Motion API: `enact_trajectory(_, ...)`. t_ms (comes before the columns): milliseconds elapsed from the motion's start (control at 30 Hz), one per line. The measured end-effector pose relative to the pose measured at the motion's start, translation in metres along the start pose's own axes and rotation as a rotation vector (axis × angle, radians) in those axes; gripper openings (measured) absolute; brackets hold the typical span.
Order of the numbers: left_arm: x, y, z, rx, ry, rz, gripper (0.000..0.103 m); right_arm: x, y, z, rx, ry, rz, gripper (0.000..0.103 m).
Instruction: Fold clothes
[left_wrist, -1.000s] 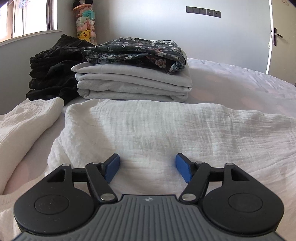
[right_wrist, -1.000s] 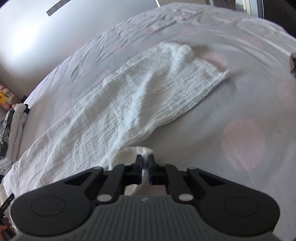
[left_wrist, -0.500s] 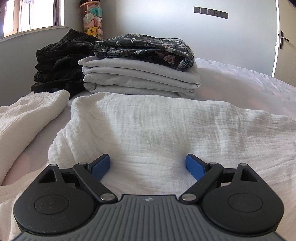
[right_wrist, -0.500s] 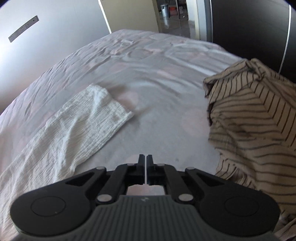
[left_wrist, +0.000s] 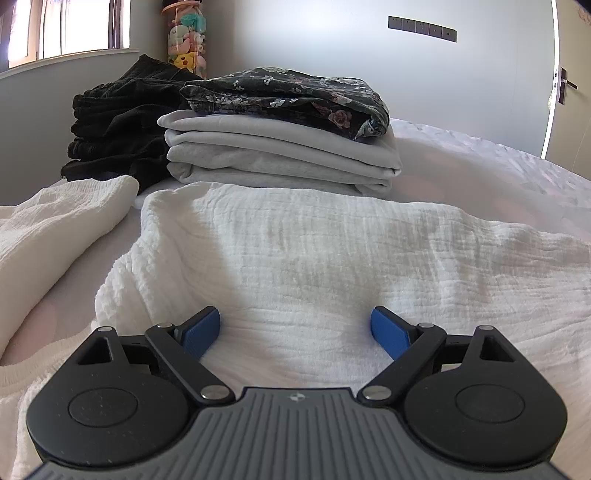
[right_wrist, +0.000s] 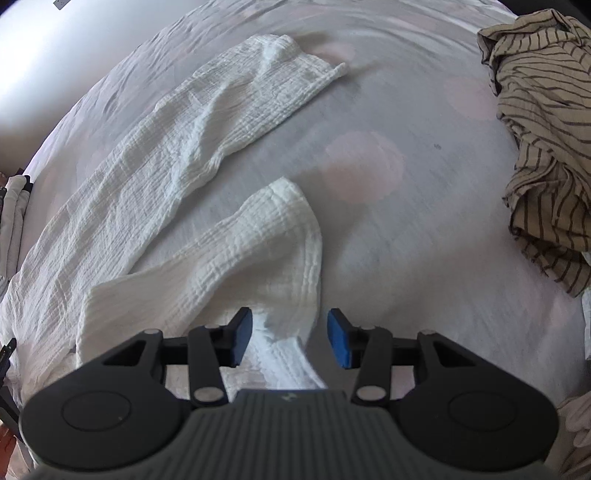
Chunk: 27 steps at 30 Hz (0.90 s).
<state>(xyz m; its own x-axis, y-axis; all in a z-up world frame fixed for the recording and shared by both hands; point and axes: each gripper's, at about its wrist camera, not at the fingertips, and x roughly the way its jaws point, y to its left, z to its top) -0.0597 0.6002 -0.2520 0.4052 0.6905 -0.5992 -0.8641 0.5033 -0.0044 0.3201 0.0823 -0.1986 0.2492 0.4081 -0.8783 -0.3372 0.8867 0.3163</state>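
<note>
My left gripper (left_wrist: 295, 332) sits low and level over the white garment (left_wrist: 332, 266), jaws spread wide, nothing between the blue pads (left_wrist: 201, 330). It points at the folded stack (left_wrist: 280, 155) beyond the garment's far edge: grey items below, dark floral piece (left_wrist: 288, 96) on top, black pile (left_wrist: 118, 122) beside it.

My right gripper (right_wrist: 290, 334) tilts down at the bed (right_wrist: 424, 206), jaws released and apart, straddling one leg of the garment (right_wrist: 251, 251) without gripping. The garment lies spread on the bed, its other leg (right_wrist: 221, 118) running long from lower left to upper right, hem at far right. Striped cloth (right_wrist: 543, 140) is crumpled well apart, right. No readable writing.
</note>
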Motion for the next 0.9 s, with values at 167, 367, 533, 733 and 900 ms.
enact_trajectory(167,0.0,0.0,-0.001,-0.001,-0.001,0.0,0.103,-0.005,0.006,0.0,-0.041,-0.01,-0.007,0.053)
enact_trajectory(367,-0.001,0.0,0.0,-0.001,0.0,0.0,0.103,-0.01,0.005,-0.002,-0.056,-0.004,-0.033,0.056)
enact_trajectory(533,0.0,0.0,0.0,-0.001,0.0,0.0,0.103,-0.015,0.007,-0.004,-0.037,-0.003,-0.064,0.056)
enact_trajectory(733,0.0,0.0,0.0,-0.001,0.0,0.001,0.103,-0.027,0.02,-0.009,-0.047,-0.023,-0.116,0.056)
enact_trajectory(900,0.0,0.0,0.0,-0.001,-0.001,0.001,0.103,-0.04,0.028,-0.013,-0.054,-0.045,-0.162,0.057)
